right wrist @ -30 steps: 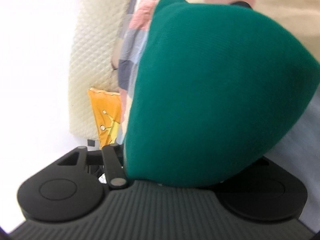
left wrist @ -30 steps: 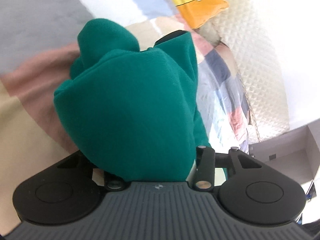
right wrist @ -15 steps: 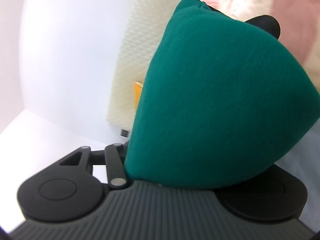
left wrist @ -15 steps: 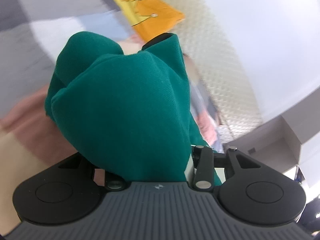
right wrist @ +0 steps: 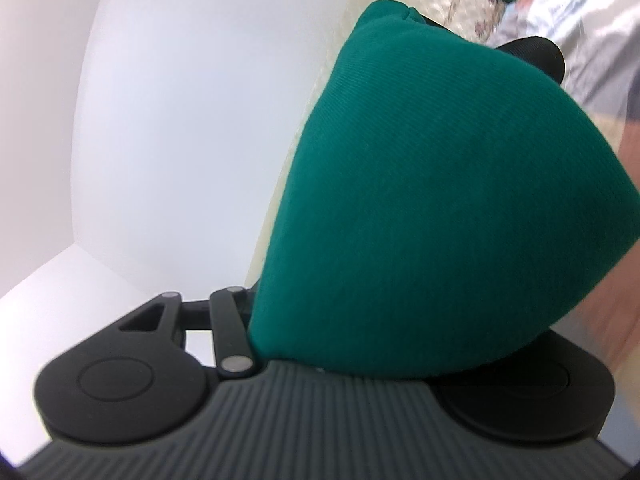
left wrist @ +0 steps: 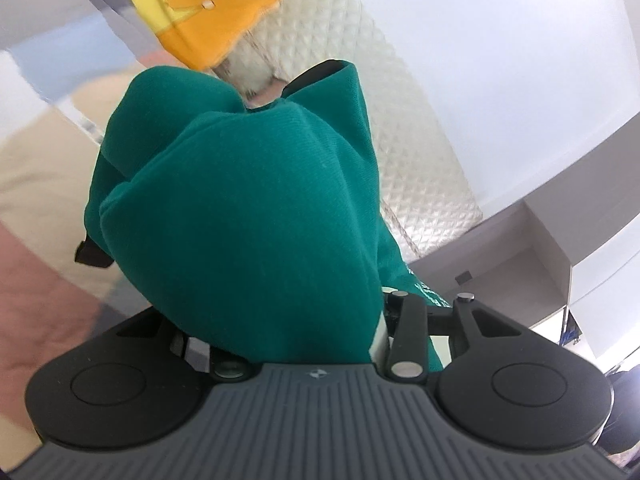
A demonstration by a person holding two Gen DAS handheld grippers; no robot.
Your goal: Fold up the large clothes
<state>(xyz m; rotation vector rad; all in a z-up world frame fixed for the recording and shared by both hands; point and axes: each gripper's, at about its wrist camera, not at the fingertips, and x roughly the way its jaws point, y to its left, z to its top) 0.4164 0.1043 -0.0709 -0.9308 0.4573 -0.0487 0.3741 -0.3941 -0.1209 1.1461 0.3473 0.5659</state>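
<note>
Two tools, left and right, each seem clamped on a bunch of the green top, lifted over the bed; soft, heavy knit, best gripped at seams

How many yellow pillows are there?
1. The yellow pillow lies at the top left of the left view, beyond the green garment, near the quilted headboard. More may be hidden behind the cloth.
</note>
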